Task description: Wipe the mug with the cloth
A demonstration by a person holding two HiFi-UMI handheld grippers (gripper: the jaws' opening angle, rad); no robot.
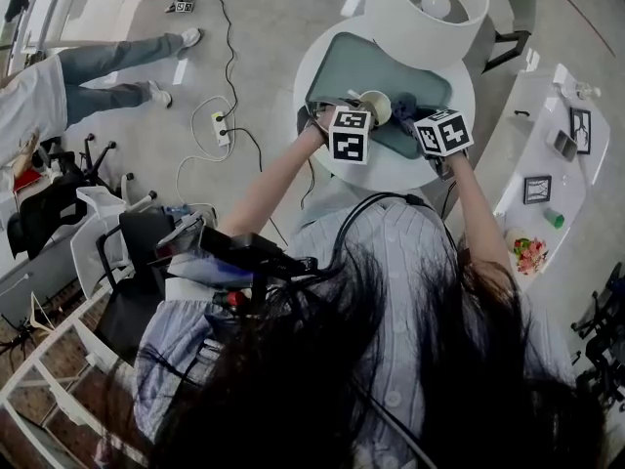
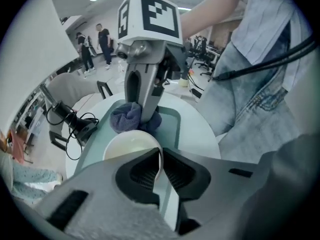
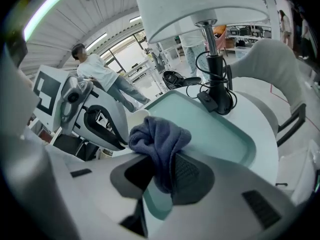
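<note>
A cream mug (image 2: 129, 147) hangs over the teal tray (image 2: 172, 126) on the round white table (image 1: 395, 171). My left gripper (image 2: 161, 170) is shut on the mug's rim, one pad inside and one outside. A blue-grey cloth (image 3: 159, 140) is bunched between the pads of my right gripper (image 3: 162, 176), which is shut on it. In the left gripper view the cloth (image 2: 131, 119) hangs right behind the mug, touching or nearly touching it. From the head view the mug (image 1: 377, 106) and cloth (image 1: 405, 108) sit side by side between the left gripper (image 1: 363, 108) and right gripper (image 1: 418, 117).
A white lamp (image 1: 427, 8) stands at the tray's far side, its black base and cable (image 3: 218, 98) on the table. A white chair (image 3: 270, 69) is beyond. A shelf (image 1: 547, 169) with small items runs on the right. A person (image 1: 68, 81) and a power strip (image 1: 222, 128) are on the floor side.
</note>
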